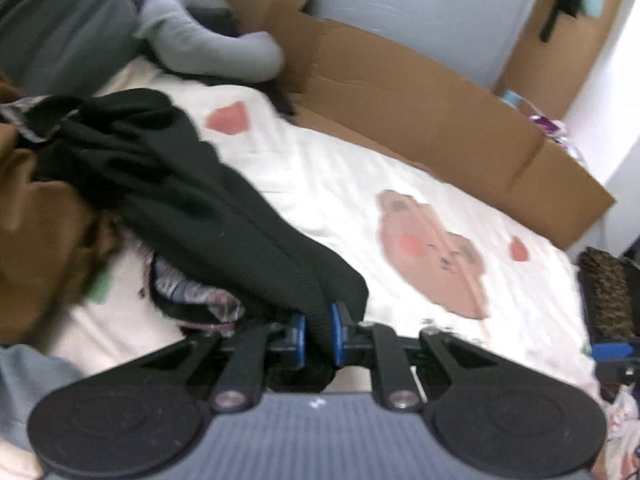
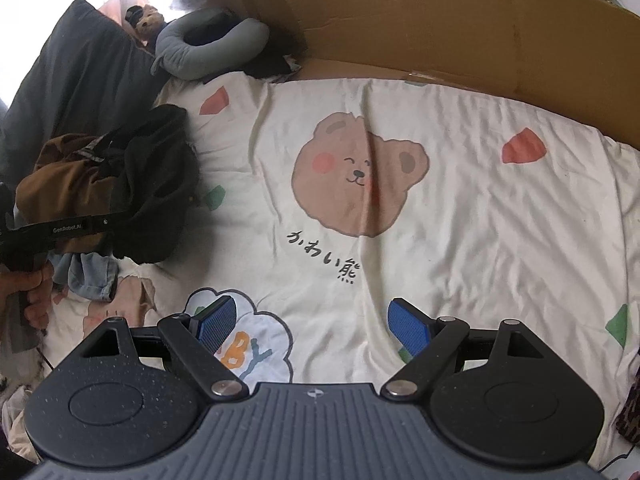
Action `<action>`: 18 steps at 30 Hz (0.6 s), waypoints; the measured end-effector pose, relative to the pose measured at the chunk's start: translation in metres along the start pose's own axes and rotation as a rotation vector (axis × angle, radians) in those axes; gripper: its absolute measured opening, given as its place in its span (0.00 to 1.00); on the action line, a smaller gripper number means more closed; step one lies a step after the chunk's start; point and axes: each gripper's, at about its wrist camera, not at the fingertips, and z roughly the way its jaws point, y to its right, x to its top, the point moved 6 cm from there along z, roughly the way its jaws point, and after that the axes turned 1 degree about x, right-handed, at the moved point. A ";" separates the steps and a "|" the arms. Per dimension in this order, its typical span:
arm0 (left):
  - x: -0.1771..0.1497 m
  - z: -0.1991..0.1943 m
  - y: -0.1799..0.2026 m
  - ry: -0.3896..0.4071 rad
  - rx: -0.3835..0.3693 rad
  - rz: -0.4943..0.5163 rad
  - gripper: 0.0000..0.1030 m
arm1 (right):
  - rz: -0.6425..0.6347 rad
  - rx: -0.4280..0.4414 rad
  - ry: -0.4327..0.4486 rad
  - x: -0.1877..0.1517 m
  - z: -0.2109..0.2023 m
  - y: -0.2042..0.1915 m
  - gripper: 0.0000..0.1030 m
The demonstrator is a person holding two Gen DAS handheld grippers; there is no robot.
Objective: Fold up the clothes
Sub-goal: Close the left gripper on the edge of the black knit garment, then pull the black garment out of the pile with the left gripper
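A black knit garment (image 1: 192, 200) stretches from a heap of clothes at the left down to my left gripper (image 1: 318, 330), which is shut on its ribbed edge between the blue pads. The heap also holds a brown garment (image 1: 36, 224) and a patterned piece (image 1: 192, 296). In the right wrist view the same black garment (image 2: 156, 184) and brown garment (image 2: 68, 184) lie in a pile at the left, beside the left tool and the hand (image 2: 34, 292) that holds it. My right gripper (image 2: 308, 328) hangs open over the cream bear-print sheet (image 2: 460, 240), with nothing between its fingers.
A cardboard panel (image 2: 440, 28) runs along the bed's far side. A grey curved pillow (image 2: 208, 52), a dark pillow (image 2: 76, 80) and a small plush toy (image 2: 146, 20) sit at the head. A blue denim piece (image 2: 88, 276) lies under the pile. A brown brush-like object (image 1: 608, 292) shows at the right.
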 end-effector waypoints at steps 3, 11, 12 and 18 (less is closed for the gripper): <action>-0.005 0.009 0.020 -0.021 -0.050 0.003 0.13 | 0.022 0.002 -0.004 -0.002 0.001 0.006 0.85; -0.029 0.020 0.069 -0.090 -0.175 0.069 0.13 | 0.027 0.004 -0.007 -0.004 0.001 0.008 0.85; -0.031 0.021 0.074 -0.101 -0.192 0.082 0.13 | 0.028 0.005 -0.008 -0.004 0.002 0.008 0.84; -0.047 0.022 0.101 -0.150 -0.288 0.103 0.13 | 0.014 0.017 -0.020 -0.007 0.005 0.003 0.85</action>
